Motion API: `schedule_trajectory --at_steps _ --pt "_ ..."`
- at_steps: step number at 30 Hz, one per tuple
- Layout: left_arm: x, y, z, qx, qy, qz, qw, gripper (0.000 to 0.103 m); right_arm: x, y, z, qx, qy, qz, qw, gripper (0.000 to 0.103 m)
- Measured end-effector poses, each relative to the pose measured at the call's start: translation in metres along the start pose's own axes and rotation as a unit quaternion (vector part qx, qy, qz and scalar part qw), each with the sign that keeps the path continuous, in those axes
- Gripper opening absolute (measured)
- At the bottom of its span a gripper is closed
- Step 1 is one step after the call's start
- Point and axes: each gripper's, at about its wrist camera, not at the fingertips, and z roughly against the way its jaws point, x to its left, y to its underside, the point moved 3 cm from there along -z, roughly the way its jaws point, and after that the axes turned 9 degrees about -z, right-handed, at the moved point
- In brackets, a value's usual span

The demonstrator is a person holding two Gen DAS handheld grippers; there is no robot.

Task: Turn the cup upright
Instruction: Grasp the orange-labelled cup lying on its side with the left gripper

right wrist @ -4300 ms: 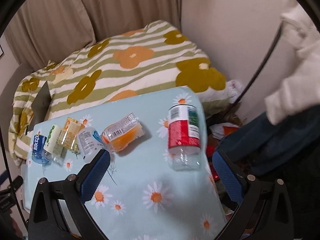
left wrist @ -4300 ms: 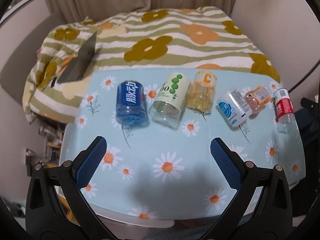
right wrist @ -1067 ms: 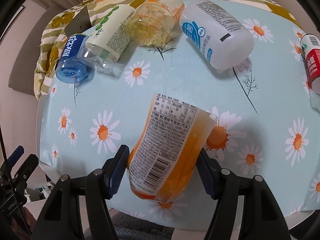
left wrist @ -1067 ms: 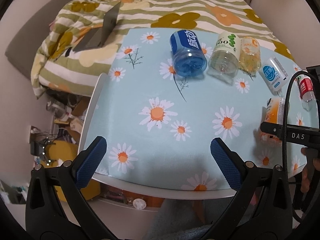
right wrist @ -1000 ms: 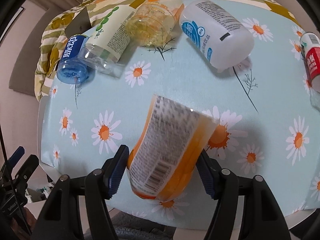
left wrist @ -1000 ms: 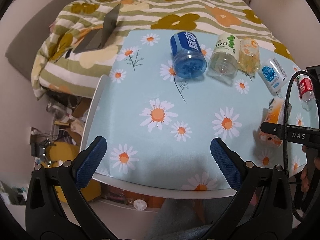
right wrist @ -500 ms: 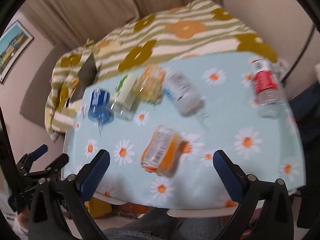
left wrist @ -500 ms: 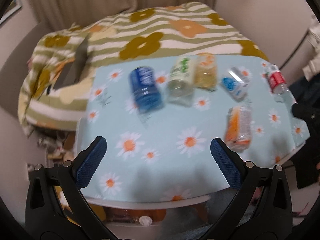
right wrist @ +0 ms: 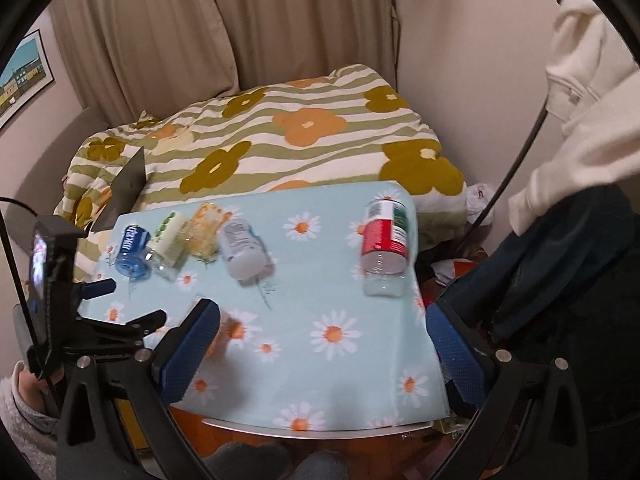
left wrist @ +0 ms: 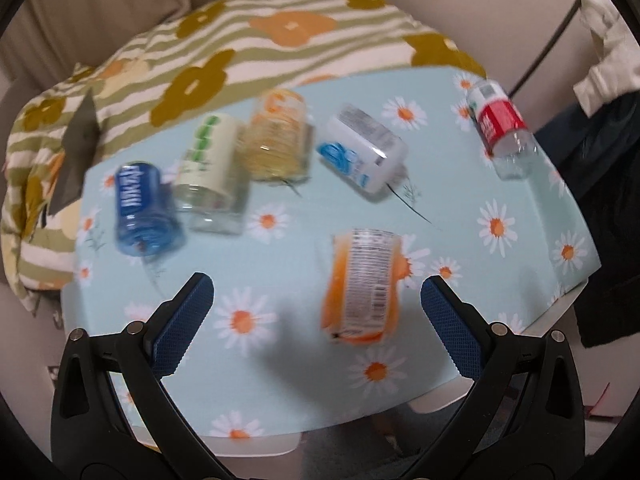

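An orange cup with a white barcode label stands on the daisy-print table, in front of my open left gripper, nearer its right finger. In the right wrist view only a sliver of this cup shows behind the left finger of my open, empty right gripper. Behind it lie a blue cup, a green-dotted cup, a yellow cup and a white-and-blue bottle, all on their sides. A red-labelled cup lies on its side at the far right.
A bed with a flowered striped quilt lies behind the table, with a dark laptop on it. The other hand-held gripper shows at the left of the right wrist view. The table's right edge drops to cluttered floor; clothing hangs at right.
My right gripper let go of the orange cup, opened wide and pulled back and up. The orange cup now stands on the table. My left gripper has swung right to face it.
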Motion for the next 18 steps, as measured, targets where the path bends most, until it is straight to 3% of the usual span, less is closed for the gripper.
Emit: schedule_trajectory --at_steps 11,18 --pt "-0.016 -0.016 -0.057 0.084 0.022 -0.039 0.9955 0.103 -0.024 0.018 -0.033 0.023 -0.004 -0.002 1.0 0.103" --pt "-0.018 -0.013 -0.083 0.126 0.036 -0.049 0.9902 0.095 -0.031 0.024 -0.055 0.043 -0.012 -0.031 0.999 0.103"
